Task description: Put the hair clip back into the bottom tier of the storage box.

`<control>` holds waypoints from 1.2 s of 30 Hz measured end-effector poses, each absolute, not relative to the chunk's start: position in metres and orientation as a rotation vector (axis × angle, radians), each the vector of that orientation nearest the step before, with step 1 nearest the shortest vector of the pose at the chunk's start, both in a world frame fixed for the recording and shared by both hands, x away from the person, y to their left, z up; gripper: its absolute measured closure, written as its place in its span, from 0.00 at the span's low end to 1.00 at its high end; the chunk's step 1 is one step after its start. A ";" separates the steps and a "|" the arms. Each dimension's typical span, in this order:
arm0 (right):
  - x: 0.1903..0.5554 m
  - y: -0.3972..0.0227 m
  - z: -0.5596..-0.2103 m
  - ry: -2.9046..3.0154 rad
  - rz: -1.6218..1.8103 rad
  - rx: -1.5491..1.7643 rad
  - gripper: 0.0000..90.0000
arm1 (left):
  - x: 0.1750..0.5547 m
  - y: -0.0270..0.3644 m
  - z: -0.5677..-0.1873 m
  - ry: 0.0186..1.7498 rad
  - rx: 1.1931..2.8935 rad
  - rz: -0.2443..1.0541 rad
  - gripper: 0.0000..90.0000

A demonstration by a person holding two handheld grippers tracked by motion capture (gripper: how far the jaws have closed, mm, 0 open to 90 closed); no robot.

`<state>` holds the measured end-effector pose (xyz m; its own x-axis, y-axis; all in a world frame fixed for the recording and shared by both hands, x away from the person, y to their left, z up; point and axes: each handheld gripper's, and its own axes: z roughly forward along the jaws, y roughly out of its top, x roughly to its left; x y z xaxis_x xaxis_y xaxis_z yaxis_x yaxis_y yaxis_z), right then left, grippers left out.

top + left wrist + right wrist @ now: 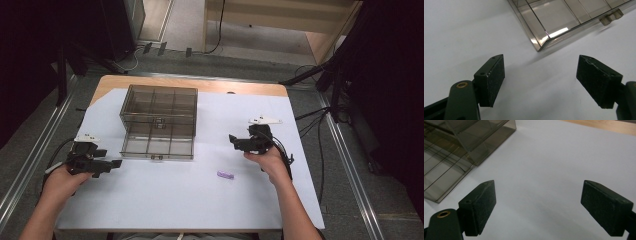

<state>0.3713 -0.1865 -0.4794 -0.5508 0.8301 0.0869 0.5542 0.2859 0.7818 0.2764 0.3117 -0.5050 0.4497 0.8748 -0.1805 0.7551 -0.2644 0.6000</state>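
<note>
The person's left hand (67, 175) rests low on the left of the white-covered table (165, 200), holding the black left gripper (111, 165) level and aimed right, toward the near left corner of the smoky transparent plastic compartment box (158, 121). In the left gripper view its jaws stand wide apart with nothing between them, bare white surface under them and the box's corner (541, 42) just ahead.

The right hand (267, 160) sits right of centre, wrist bent, holding the black right gripper (235, 141) pointed left toward the box. Its jaws are likewise spread and empty in the right gripper view, over white surface, with the box (461, 152) off to the upper left.

The box is divided into a grid of cells, its lid standing open behind the tray, a small latch (156, 157) on its near edge. It lies between the grippers, apart from both. A small purple cylindrical object (225, 175) lies on the white surface near the right hand, touching nothing.
</note>
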 end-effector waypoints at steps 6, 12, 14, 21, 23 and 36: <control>0.367 -0.181 -0.473 2.265 1.151 1.154 0.15 | 0.277 0.311 -0.506 1.356 2.083 0.245 0.26; 0.367 -0.181 -0.472 2.299 1.109 1.157 0.26 | 0.277 0.310 -0.506 1.351 2.087 0.252 0.26; 0.368 -0.183 -0.472 2.317 1.099 1.159 0.34 | 0.277 0.308 -0.506 1.352 2.088 0.248 0.26; 0.367 -0.184 -0.468 2.296 1.105 1.172 0.38 | 0.277 0.307 -0.506 1.346 2.094 0.250 0.26; 0.367 -0.184 -0.468 2.292 1.102 1.174 0.40 | 0.277 0.307 -0.506 1.346 2.098 0.246 0.26; 0.369 -0.186 -0.469 2.359 1.079 1.159 0.46 | 0.277 0.307 -0.506 1.347 2.098 0.243 0.26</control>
<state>0.3686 -0.1856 -0.4689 -0.6298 0.7747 0.0572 0.5497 0.3924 0.7375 0.2768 0.3066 -0.5058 0.4611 0.8703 -0.1732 0.7549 -0.2821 0.5920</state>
